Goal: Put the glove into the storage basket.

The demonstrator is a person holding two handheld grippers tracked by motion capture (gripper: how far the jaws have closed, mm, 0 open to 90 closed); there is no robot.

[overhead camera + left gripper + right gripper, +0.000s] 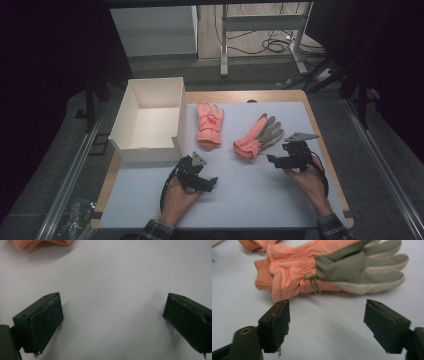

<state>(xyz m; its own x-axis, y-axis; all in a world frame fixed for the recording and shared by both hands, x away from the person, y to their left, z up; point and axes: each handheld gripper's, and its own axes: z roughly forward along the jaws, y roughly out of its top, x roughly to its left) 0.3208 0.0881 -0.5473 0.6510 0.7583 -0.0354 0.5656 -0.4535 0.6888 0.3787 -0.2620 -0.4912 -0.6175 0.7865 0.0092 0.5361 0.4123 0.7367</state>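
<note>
From the high view, a white mat (250,195) covers the table, and an open white box (150,120) stands at its left far corner. Two pink gloves lie beside it: the back-up glove (209,125) just right of the box, fingers pointing away, and the palm-up glove (258,136) with its grey palm farther right, lying at a slant. The left gripper (212,184), held in the left hand (177,197), sits low on the mat, well short of the back-up glove. The right gripper (271,159), in the right hand (310,177), points at the cuff of the palm-up glove and is near it but apart.

In the left gripper view, the left gripper (112,315) has its jaws spread wide over bare mat, with nothing between them; a scrap of pink knit cuff, probably the palm-up glove (40,243), peeks in at the top left.

In the right gripper view, the right gripper (327,320) stands with jaws wide apart and empty. The palm-up glove (332,270) lies just beyond them, cuff to the left, grey fingers to the right, untouched.
</note>
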